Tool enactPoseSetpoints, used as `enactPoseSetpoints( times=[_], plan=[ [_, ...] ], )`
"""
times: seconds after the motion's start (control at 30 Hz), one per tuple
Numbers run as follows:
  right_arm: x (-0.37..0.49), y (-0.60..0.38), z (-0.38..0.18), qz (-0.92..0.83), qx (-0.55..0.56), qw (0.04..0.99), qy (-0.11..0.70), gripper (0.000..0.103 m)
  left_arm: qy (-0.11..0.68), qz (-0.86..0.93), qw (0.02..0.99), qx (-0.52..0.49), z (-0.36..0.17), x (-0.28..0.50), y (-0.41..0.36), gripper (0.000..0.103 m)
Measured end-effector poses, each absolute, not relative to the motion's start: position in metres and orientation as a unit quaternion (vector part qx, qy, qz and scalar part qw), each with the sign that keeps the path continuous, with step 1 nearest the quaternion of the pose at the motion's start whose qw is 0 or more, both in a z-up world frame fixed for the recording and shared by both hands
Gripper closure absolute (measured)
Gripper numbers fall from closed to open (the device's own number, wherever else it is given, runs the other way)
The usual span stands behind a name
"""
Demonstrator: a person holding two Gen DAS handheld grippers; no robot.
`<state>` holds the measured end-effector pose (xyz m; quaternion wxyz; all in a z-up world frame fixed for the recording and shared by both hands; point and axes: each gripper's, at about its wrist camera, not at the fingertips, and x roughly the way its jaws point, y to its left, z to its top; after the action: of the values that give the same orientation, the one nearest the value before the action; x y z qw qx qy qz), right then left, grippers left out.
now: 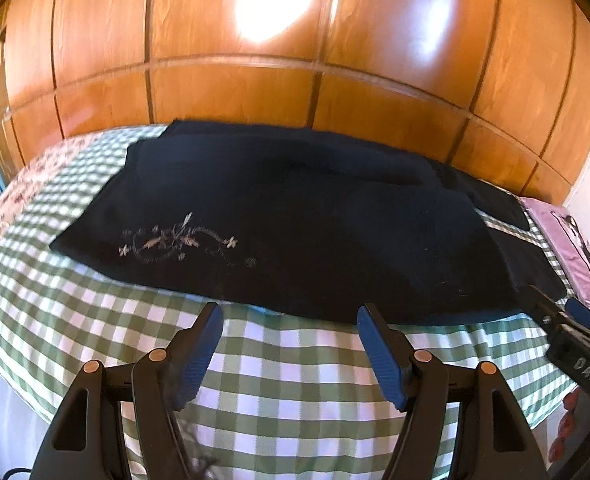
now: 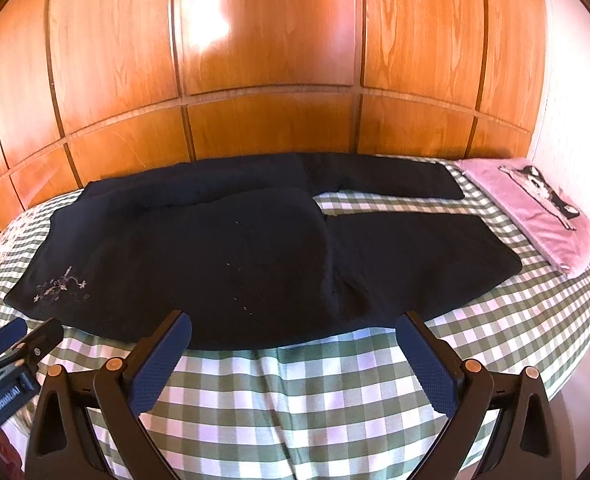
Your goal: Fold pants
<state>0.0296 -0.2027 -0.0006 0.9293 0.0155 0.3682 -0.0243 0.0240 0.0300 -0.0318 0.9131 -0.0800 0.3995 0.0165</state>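
Left gripper nearest in left wrist view: jaws spread wide, nothing between blue pads, tips just short of near edge of pants. Same gripper seen from side at lower left of right wrist view, low over bedcover.

Right gripper likewise wide apart, empty, tips at near hem of pants, not pinching cloth. Also visible at right edge of left wrist view, close to pants' edge; contact unclear.

Dark navy pants spread flat across green-and-white checked bedcover, lying crosswise. Pale floral embroidery on near left part. Two legs running off to right, split by strip of bedcover, far leg next to wooden panels. Some fabric bunched in a rounded hump mid-garment.

Pink towel with black-and-white animal print at right end of bed, just beside leg ends. Floral fabric at left end of bed.
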Motion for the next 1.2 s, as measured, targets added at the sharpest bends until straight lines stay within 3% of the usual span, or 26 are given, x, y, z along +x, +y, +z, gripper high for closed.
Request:
enactPoseSetpoints(
  times=[0.47, 0.67, 0.83, 1.0, 1.2],
  plan=[
    [0.058, -0.278, -0.056, 0.023, 0.148, 0.883, 0.444, 0.000, 0.379, 0.018, 0.901, -0.208, -0.066, 0.053, 0.133, 0.032],
    [0.049, -0.345, -0.073, 0.018, 0.304, 0.865, 0.398, 0.002, 0.374, 0.061, 0.884, -0.272, -0.087, 0.054, 0.184, 0.032],
    [0.048, -0.389, -0.083, 0.011, 0.402, 0.846, 0.351, 0.017, 0.363, 0.051, 0.877, -0.310, -0.101, 0.053, 0.195, 0.032],
    [0.051, -0.418, -0.092, -0.011, 0.439, 0.834, 0.336, 0.051, 0.341, 0.038, 0.882, -0.323, -0.107, 0.054, 0.201, 0.032],
    [0.063, -0.437, -0.100, -0.012, 0.445, 0.833, 0.330, 0.081, 0.337, 0.020, 0.884, -0.324, -0.108, 0.058, 0.204, 0.028]
  ],
)
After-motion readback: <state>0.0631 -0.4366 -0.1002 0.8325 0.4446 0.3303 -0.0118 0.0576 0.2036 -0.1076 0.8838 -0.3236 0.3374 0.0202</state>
